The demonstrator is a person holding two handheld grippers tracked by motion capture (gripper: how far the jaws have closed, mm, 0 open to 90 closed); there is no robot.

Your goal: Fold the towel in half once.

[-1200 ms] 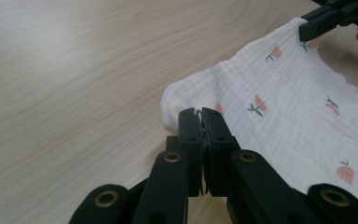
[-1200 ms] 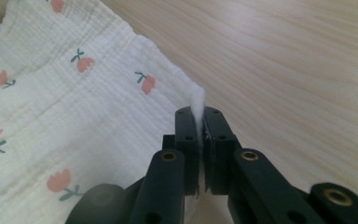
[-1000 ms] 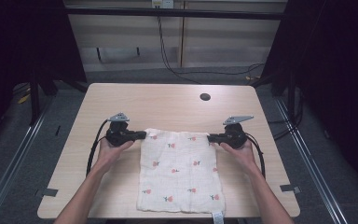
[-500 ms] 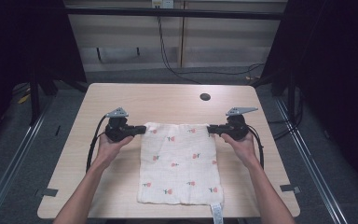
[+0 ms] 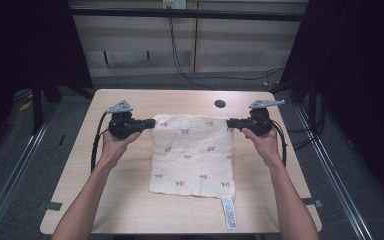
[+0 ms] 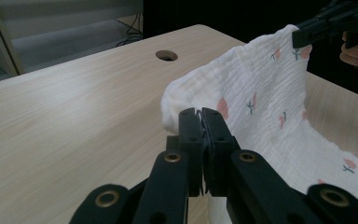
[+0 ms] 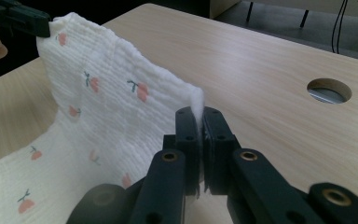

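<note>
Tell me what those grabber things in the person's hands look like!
Each claw, the left claw and the right claw, is black with two flat jaws joined by black bars with brass-coloured rivets. A grey three-cornered plate sits on top of each, and a black cable trails from each one. The person's forearms are bare, no sleeves.

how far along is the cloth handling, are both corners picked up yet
Done: both far corners of the flower-print cloth are gripped, the left gripper and the right gripper each shut on one. In hand: the far edge is lifted and held between them, as both gripper views show, while the near edge with its tag lies on the table. Left: probably a fold; no fold has been made yet.
</note>
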